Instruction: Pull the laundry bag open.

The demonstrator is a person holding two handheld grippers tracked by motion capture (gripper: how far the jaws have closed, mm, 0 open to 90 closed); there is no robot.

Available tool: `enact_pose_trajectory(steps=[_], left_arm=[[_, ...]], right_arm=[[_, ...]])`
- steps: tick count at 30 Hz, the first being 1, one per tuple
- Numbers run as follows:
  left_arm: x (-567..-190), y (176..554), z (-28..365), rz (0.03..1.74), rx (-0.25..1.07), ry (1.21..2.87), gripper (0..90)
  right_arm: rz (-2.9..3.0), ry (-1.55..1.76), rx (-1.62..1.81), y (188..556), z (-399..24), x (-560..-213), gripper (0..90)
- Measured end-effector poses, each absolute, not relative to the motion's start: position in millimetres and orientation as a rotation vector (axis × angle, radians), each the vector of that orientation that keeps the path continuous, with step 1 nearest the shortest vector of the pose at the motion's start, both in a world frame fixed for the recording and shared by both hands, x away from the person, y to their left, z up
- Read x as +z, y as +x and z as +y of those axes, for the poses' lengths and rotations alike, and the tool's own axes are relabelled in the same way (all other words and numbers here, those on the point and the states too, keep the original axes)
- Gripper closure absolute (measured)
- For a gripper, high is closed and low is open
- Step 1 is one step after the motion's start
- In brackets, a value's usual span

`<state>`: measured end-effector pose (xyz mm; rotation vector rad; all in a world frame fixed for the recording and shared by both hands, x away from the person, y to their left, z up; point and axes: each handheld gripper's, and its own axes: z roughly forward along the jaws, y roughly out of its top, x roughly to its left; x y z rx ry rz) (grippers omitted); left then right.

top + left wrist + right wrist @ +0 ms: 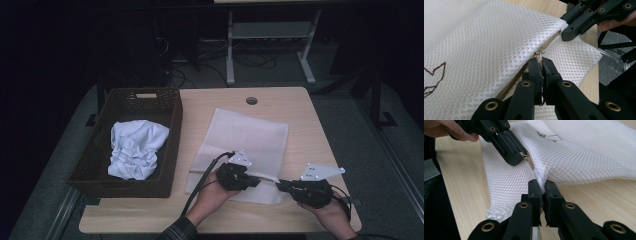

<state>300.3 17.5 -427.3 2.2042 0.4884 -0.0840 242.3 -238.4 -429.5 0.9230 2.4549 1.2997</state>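
A white mesh laundry bag [245, 145] lies flat on the wooden table [300, 120], its zipper [516, 77] running along the near edge. My left gripper [256, 182] is shut on the zipper pull [539, 53], with both jaws pressed together around it. My right gripper [278, 186] is shut on a pinch of the bag's mesh edge [540, 179] just beside the zipper's end. The two grippers face each other, a few centimetres apart. A brown line drawing [547, 136] marks the bag's cloth.
A dark wicker basket [100, 165] stands at the table's left with a crumpled white cloth [135, 149] inside. A round cable hole [251, 100] sits near the far edge. Beyond the table are a metal desk frame [270, 45] and cables on the floor.
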Motion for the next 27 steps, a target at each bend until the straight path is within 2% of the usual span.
enact_pose_trajectory(steps=[3, 14, 16, 27], left_arm=[[-428, 302, 20, 0.505, -0.053, 2.223, 87.7], [-429, 308, 28, 0.530, -0.083, 2.206, 87.6], [-429, 308, 29, 0.545, -0.019, 2.233, 87.6], [-430, 315, 40, 0.574, -0.038, 2.207, 87.6]], right_arm=[[2.452, 0.933, 1.280, 243, -239, -430, 83.9], [2.458, 0.947, 1.292, 245, -240, -430, 83.9], [2.454, 0.954, 1.281, 245, -240, -430, 83.9], [2.448, 0.955, 1.283, 244, -243, -430, 83.8]])
